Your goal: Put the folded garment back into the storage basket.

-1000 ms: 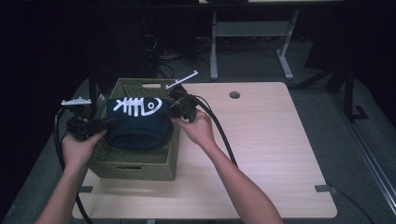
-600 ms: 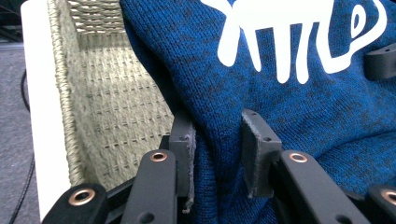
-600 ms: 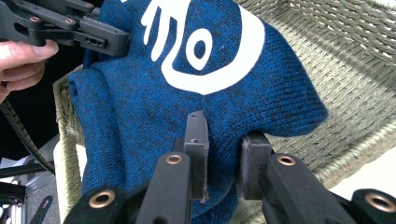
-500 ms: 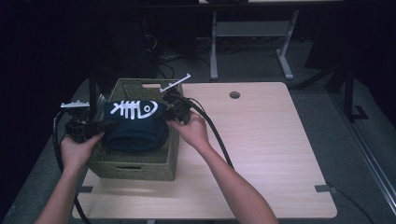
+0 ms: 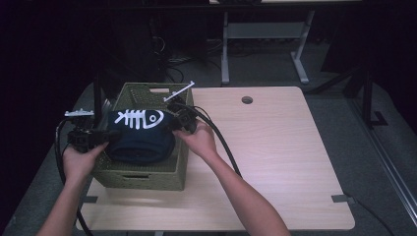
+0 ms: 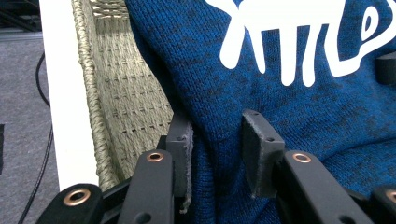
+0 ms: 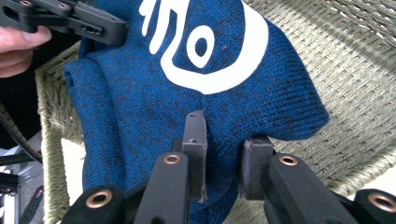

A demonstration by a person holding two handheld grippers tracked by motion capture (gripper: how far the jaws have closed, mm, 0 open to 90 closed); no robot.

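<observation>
Each hand-held gripper — left (image 5: 101,137), right (image 5: 172,124) — pinches the blue sweater (image 5: 140,137) over the woven basket (image 5: 147,174).

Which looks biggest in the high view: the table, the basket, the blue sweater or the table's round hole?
1. Table
2. Basket
3. Blue sweater, bundled over the basket
4. Round hole, by far the smallest

You've got a dark blue knit sweater (image 5: 140,140) with a white fish-skeleton print (image 5: 139,118), an olive-green woven basket (image 5: 142,175), a light wood-grain table (image 5: 275,162), and black gripper pads (image 6: 259,149).
</observation>
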